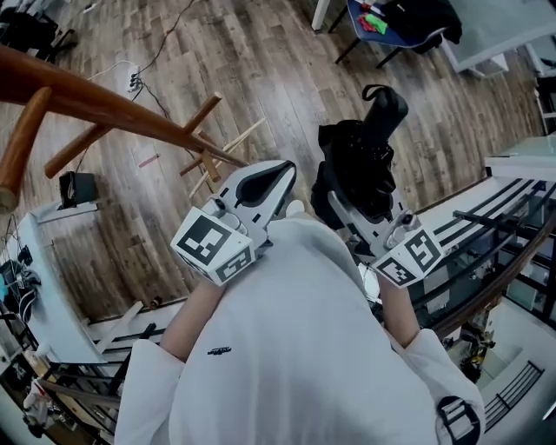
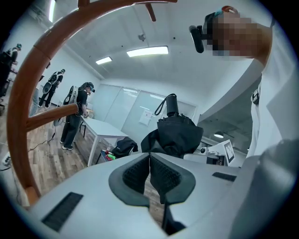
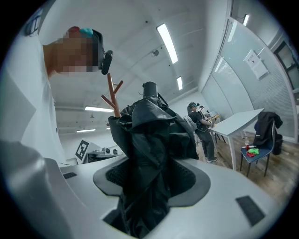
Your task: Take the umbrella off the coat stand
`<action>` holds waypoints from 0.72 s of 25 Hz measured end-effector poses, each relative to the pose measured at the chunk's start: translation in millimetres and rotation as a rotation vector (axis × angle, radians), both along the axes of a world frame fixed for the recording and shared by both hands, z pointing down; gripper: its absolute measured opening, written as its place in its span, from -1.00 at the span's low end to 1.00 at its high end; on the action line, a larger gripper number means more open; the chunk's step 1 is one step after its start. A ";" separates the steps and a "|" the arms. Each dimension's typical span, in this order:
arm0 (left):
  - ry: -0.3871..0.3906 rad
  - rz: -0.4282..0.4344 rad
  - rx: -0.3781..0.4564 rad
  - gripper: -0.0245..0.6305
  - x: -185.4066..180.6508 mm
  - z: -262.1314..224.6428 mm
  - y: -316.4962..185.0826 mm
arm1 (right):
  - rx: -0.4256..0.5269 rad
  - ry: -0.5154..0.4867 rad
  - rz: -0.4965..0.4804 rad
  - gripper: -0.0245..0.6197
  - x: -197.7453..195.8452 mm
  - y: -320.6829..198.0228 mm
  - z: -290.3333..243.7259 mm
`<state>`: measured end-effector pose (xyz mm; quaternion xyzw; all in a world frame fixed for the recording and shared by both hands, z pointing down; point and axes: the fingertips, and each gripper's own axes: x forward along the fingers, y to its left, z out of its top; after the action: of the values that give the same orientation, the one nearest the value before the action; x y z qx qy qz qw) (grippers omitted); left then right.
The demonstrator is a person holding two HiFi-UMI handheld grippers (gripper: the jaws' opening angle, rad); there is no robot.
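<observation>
The black folded umbrella [image 1: 360, 165] is off the wooden coat stand [image 1: 104, 109] and stands upright, handle up, in my right gripper [image 1: 369, 204]. In the right gripper view the jaws are shut on its crumpled fabric [image 3: 149, 135], which fills the gap of the right gripper [image 3: 149, 182]; the coat stand [image 3: 112, 100] shows behind it. My left gripper [image 1: 280, 174] is just left of the umbrella and apart from it. In the left gripper view its pads meet with nothing between them at the left gripper [image 2: 149, 161], and the umbrella [image 2: 173, 133] rises beyond them. The stand's curved arm [image 2: 28, 93] arcs at the left.
A wooden floor lies below. A blue chair [image 1: 391, 22] with clothes is at the back right, and a glass-topped desk [image 1: 504, 217] at the right. White shelving [image 1: 43, 287] lines the left. A person [image 3: 203, 126] stands by a white table [image 3: 238, 121].
</observation>
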<state>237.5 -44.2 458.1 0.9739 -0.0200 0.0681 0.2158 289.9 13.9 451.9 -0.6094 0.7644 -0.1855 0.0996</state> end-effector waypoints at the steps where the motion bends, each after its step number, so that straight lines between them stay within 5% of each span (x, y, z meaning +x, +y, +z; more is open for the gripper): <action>1: -0.001 0.000 0.000 -0.86 -0.1 1.4 -3.5 | 0.001 -0.012 -0.002 -0.11 0.3 -0.8 0.9; 9: -0.007 0.035 -0.022 -0.86 -3.3 19.2 -9.3 | 0.027 -0.099 0.016 -0.11 0.6 -2.8 5.7; 18: -0.011 0.040 -0.037 -0.86 -7.1 21.0 -10.4 | 0.011 -0.074 0.049 -0.12 1.7 1.8 9.6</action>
<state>230.4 -54.6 479.1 0.9695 -0.0005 0.0782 0.2325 291.7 15.7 461.5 -0.6203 0.7459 -0.2012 0.1355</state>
